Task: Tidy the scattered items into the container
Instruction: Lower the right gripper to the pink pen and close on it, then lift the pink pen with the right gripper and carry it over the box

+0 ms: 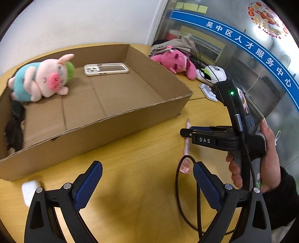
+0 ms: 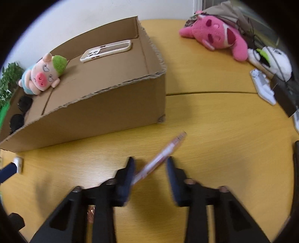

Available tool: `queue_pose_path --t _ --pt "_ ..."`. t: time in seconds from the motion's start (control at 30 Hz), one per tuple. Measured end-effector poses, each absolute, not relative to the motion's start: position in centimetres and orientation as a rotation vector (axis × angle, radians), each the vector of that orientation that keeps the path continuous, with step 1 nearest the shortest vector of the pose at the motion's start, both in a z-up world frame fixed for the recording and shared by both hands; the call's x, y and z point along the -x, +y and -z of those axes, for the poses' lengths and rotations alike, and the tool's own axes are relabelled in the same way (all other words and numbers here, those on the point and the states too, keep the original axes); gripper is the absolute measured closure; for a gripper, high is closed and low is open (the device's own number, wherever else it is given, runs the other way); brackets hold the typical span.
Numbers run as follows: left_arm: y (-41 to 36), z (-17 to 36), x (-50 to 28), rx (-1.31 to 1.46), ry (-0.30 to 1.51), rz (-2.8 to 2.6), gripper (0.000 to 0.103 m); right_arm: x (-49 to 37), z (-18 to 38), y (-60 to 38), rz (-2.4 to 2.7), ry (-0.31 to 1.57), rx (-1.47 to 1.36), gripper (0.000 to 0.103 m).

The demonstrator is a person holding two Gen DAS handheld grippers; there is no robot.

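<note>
Straddling the pink pen (image 2: 160, 158) with the right claw (image 2: 150, 168) part-closed, pads apparently not yet pressing, left claw (image 1: 147, 179) gaping empty, next needing a firm pinch before lifting toward the cardboard box (image 2: 104, 112) at ten o'clock.

Black grippers (image 1: 147, 179), blue ribbed fingers (image 1: 87, 187), black sleeve (image 1: 284, 196)

Office: glass partition (image 1: 233, 61) with service-centre banner (image 1: 248, 46), sticky notes (image 1: 192, 7).

The yellow wooden table (image 2: 214, 119) carries a cardboard box (image 2: 112, 112), a pink pen (image 2: 168, 149), a white case (image 1: 29, 190), a pink plush (image 2: 214, 35) and a white plush (image 2: 276, 61).
</note>
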State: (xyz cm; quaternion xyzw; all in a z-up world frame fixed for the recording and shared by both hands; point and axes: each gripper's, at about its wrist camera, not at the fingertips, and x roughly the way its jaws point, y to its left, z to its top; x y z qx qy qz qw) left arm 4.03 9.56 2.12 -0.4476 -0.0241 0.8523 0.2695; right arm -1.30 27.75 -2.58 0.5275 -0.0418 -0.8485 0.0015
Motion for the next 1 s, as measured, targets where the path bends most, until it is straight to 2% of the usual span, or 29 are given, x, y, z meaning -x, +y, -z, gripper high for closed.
queue_pose_path --t 0.03,0.1,0.23,0.47,0.8,0.9,1.0 --pt "9.9 -2.0 -3.8 1.21 -0.064 -2.289 0.004 1.3 2.7 28.0 2.667 -0.145 -1.653 0.086" --pt "10.5 -1.9 -3.4 1.217 -0.064 -2.262 0.004 1.2 2.7 29.0 2.649 -0.224 -1.645 0.093" --pt "12.0 -1.8 -3.0 1.219 -0.069 -2.207 0.004 0.7 2.8 30.8 2.575 -0.436 -1.611 0.094" --pt "14.0 -1.6 -3.4 1.21 -0.125 -2.078 0.004 -1.3 1.0 31.9 2.537 -0.598 -1.471 0.094" --pt "14.1 -2.1 -3.4 1.148 -0.193 -2.012 0.005 -1.7 -5.3 30.7 2.537 -0.622 -1.193 0.094" --pt "13.8 -2.1 -2.9 1.15 -0.183 -2.025 0.012 -2.0 -6.4 30.5 2.523 -0.612 -1.164 0.094" --pt "13.7 -2.4 -2.7 1.133 -0.168 -2.035 0.024 -2.0 -7.4 29.9 2.509 -0.606 -1.142 0.094"
